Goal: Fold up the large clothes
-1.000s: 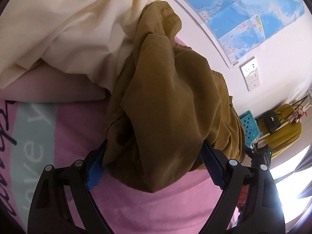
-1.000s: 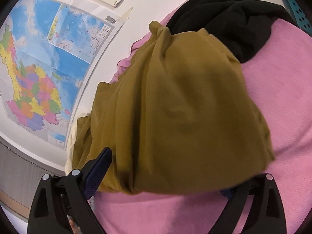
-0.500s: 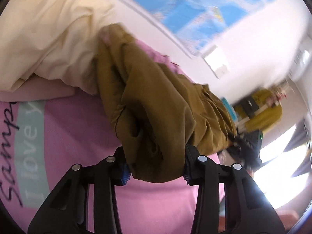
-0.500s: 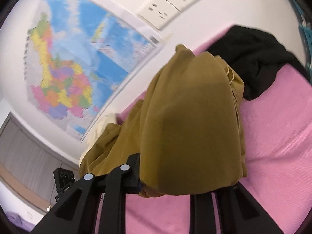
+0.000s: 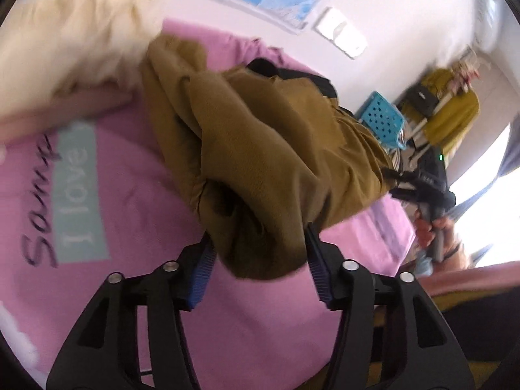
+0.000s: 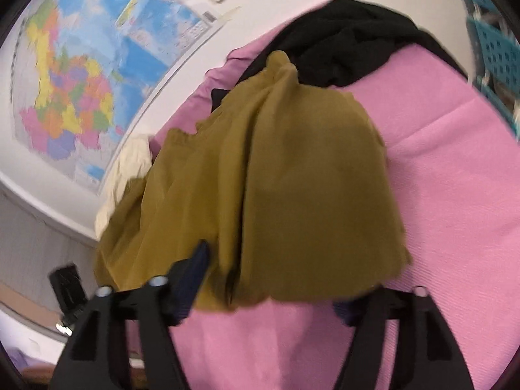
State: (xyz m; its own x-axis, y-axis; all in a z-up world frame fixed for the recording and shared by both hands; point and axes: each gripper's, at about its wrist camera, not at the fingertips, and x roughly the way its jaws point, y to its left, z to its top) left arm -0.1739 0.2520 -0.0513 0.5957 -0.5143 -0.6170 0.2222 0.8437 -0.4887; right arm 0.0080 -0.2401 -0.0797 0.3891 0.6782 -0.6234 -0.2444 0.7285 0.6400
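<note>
The left gripper (image 5: 258, 266) pinches a bunched end of the olive-brown garment (image 5: 269, 149) at lower centre — cloth fills the gap between its blue pads. The right gripper (image 6: 273, 295) grips another edge (image 6: 276, 178), its fingers spread wide. The garment lies mid-frame over the pink bedsheet (image 6: 455, 178), a black garment (image 6: 344, 39) at upper right.

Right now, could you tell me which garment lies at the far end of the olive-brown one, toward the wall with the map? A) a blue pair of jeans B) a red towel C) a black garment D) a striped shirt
C: in the right wrist view a crumpled black garment lies on the pink bedsheet just beyond the far end of the olive-brown garment, below the wall with the map.
</note>
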